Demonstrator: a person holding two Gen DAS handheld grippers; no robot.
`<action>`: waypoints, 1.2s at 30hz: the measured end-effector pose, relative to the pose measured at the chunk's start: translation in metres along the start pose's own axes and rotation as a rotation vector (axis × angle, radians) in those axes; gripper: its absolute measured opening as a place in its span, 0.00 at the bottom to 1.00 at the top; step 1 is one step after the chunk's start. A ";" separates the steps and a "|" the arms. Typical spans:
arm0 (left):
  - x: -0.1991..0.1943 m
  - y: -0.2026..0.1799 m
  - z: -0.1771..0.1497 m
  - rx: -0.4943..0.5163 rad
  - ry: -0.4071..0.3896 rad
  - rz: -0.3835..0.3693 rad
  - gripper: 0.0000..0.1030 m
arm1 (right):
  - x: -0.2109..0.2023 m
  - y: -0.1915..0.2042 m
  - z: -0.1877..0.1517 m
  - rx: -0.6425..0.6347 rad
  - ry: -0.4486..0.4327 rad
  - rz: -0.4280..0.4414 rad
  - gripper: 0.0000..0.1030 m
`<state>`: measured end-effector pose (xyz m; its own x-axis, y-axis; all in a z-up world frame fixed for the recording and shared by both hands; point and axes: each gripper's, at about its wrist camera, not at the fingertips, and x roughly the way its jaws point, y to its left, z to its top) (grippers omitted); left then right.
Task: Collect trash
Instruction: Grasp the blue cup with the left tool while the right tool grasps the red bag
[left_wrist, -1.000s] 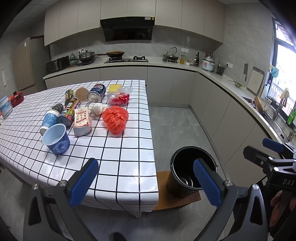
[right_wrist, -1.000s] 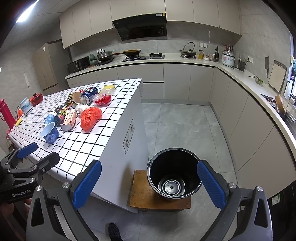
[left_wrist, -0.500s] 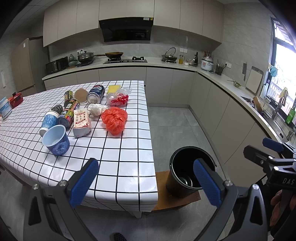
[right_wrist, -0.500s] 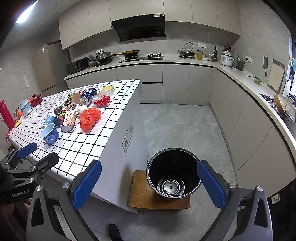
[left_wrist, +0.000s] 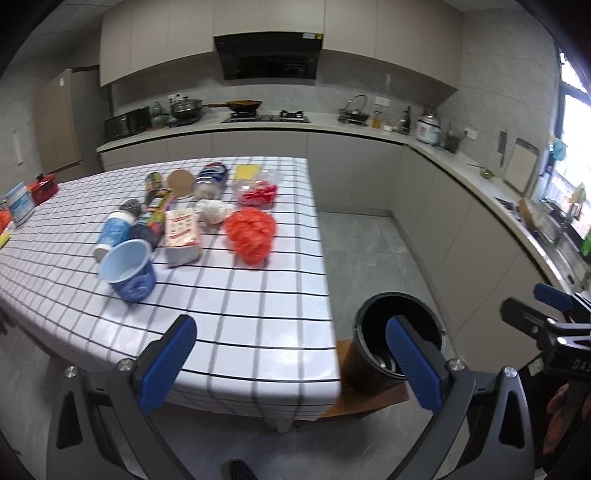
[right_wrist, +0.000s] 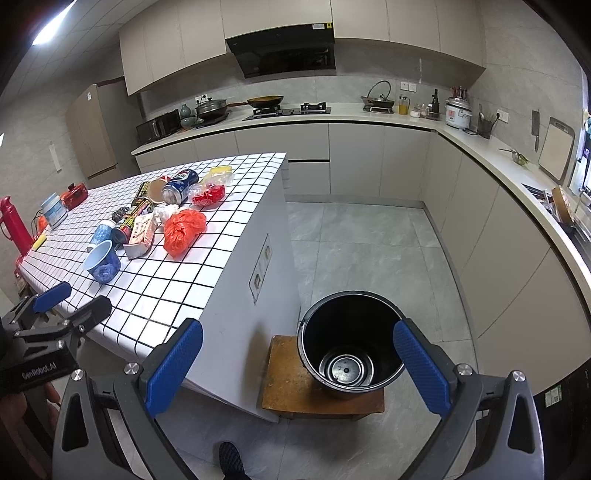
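Kitchen island, trash not yet touched. Both grippers empty, fingers spread wide: left gripper (left_wrist: 291, 358) above the near edge of the white grid-patterned tablecloth (left_wrist: 236, 317), right gripper (right_wrist: 299, 365) over the round black plastic bin (right_wrist: 351, 347) on its low wooden stool (right_wrist: 288, 391). Litter clustered at 11 o'clock from the left fingers, well apart from them: nearest, a tipped light-blue paper cup (left_wrist: 127, 271), mouth toward the camera; beyond it a flattened white-and-red carton (left_wrist: 181, 236), long axis running away toward 12; beside that a crumpled orange-red plastic bag (left_wrist: 253, 234). Left gripper judged the nearer to all of it, the bin at 3 o'clock from the pile. Shown only in the right wrist view: the bin's bottom, bare of trash. Half hidden behind a blue finger in the left wrist view.
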<state>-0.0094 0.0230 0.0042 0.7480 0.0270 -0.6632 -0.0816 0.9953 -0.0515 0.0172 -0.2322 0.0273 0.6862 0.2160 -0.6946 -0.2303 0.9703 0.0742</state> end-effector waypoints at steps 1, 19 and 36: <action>0.001 0.006 0.000 -0.009 0.002 0.011 1.00 | 0.003 0.002 -0.001 -0.002 0.002 0.002 1.00; 0.050 0.150 -0.001 -0.179 0.025 0.173 1.00 | 0.082 0.103 0.033 -0.102 0.030 0.122 1.00; 0.131 0.203 0.011 -0.176 0.090 0.076 0.83 | 0.226 0.196 0.079 -0.094 0.158 0.143 0.83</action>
<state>0.0792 0.2294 -0.0849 0.6741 0.0847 -0.7337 -0.2550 0.9590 -0.1236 0.1815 0.0154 -0.0586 0.5269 0.3232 -0.7861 -0.3855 0.9151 0.1178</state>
